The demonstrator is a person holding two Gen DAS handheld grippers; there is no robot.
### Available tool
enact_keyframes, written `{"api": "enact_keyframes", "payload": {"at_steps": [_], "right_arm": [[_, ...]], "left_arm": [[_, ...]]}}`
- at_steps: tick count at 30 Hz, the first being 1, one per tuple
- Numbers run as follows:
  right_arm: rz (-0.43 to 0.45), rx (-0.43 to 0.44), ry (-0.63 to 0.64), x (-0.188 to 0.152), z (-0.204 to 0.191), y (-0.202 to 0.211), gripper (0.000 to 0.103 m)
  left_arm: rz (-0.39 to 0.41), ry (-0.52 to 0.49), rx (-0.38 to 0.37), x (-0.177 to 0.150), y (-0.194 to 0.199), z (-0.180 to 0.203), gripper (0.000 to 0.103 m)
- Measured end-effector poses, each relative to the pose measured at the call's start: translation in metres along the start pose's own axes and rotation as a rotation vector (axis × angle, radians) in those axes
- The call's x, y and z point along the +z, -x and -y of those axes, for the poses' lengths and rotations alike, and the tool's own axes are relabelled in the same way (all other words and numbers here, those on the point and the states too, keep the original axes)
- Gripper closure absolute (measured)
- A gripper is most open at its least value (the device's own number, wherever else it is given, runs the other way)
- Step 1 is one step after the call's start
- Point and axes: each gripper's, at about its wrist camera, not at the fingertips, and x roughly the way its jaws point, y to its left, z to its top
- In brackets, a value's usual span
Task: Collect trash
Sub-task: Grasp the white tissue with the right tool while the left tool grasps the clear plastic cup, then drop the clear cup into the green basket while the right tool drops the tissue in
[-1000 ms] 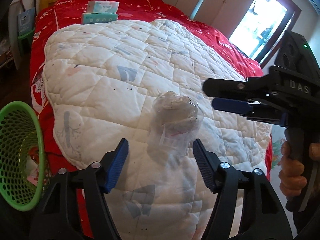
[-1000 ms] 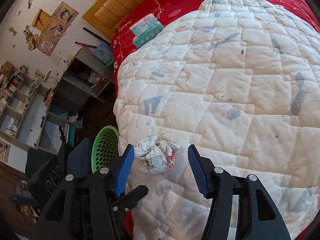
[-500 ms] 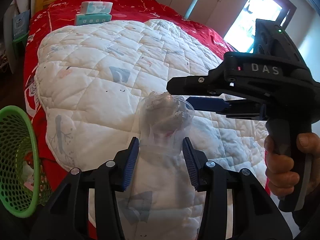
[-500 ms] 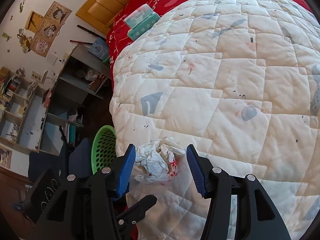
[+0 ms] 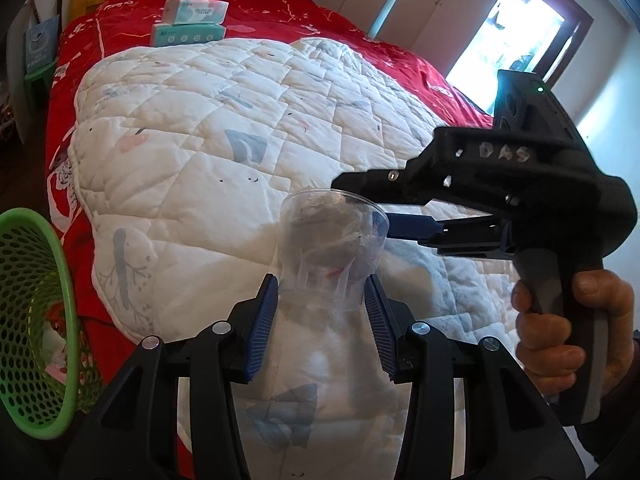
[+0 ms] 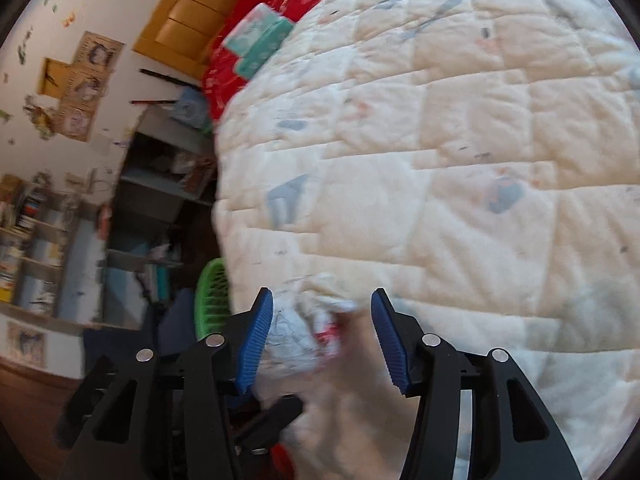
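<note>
A clear plastic cup (image 5: 332, 248) stuffed with crumpled paper stands on the white quilt. My left gripper (image 5: 321, 312) is shut on the cup's lower part. In the right wrist view the crumpled paper (image 6: 310, 326) in the cup's mouth lies between the blue pads of my right gripper (image 6: 322, 332), which is open around it; the view is blurred. The right gripper also shows in the left wrist view (image 5: 408, 220), reaching in from the right at the cup's rim. A green mesh basket (image 5: 28, 320) stands low at the left, beside the bed.
The white quilt (image 5: 224, 128) covers a red bedsheet (image 5: 120, 24). Two tissue packs (image 5: 192, 20) lie near the wooden headboard. A desk and shelves (image 6: 152, 184) stand left of the bed. A bright doorway (image 5: 508, 44) is at the far right.
My left gripper closed onto the cup. My right gripper moved in toward the cup's mouth and its pads now flank the crumpled paper.
</note>
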Motion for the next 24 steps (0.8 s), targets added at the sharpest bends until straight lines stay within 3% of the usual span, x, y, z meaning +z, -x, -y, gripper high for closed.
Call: {"api": "enact_keyframes", "payload": {"at_steps": [6, 10, 13, 24], "right_arm": [[-0.024, 0.057, -0.032, -0.002, 0.005, -0.006, 0.054], [-0.022, 0.057, -0.007, -0.002, 0.000, -0.010, 0.071], [0.000, 0.071, -0.012, -0.003, 0.000, -0.007, 0.075], [0.130, 0.047, 0.038, 0.009, -0.015, 0.031, 0.076]], "left_arm": [[-0.008, -0.008, -0.002, 0.000, -0.001, -0.002, 0.059], [-0.011, -0.016, -0.003, -0.001, -0.001, -0.003, 0.059], [-0.008, -0.018, -0.007, -0.001, 0.001, -0.004, 0.059], [0.019, -0.037, 0.013, 0.001, 0.019, -0.004, 0.059]]}}
